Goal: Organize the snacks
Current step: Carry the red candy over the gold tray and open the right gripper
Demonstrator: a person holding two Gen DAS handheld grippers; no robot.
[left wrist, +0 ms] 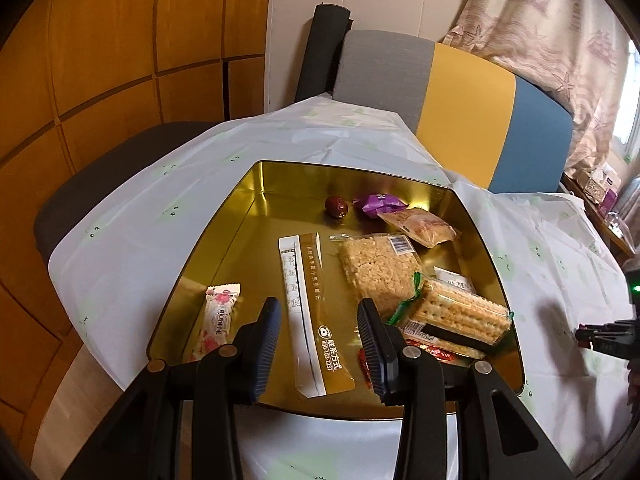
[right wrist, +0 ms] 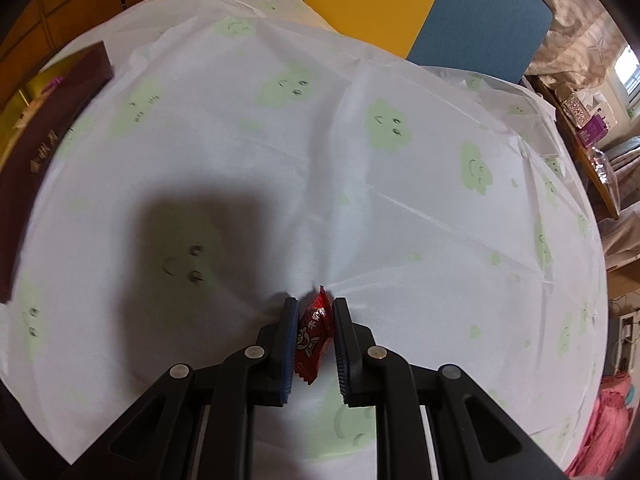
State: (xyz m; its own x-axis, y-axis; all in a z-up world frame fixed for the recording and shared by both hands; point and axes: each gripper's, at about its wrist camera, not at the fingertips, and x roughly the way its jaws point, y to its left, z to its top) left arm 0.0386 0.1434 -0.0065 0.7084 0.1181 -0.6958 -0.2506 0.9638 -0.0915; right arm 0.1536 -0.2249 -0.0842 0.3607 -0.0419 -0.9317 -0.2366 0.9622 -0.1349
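Gold tin sits on the white cloth printed with green smiley clouds; all positions below are relative to the tin. Left gripper hangs over the tin's near edge, jaws parted with nothing between the pads; the long white-and-gold sachet lies on the tin floor below the gap, printed with "400-103-2237" beside Chinese characters. At the tin's near left corner: a pink-and-white candy, text too small to read. Centre right: a rice-crisp bar in clear wrap with a barcode. Near right: a cracker pack, green-trimmed, overlapping a white packet lettered possibly "SUZHEN" (partly hidden). Far side: a red date, a purple candy, and a clear-wrapped pastry. Right gripper, well to the right of the tin and over bare cloth, is clamped on a red candy with a cartoon figure and white Chinese characters. The tin's dark outer wall carries gold characters, blurred.
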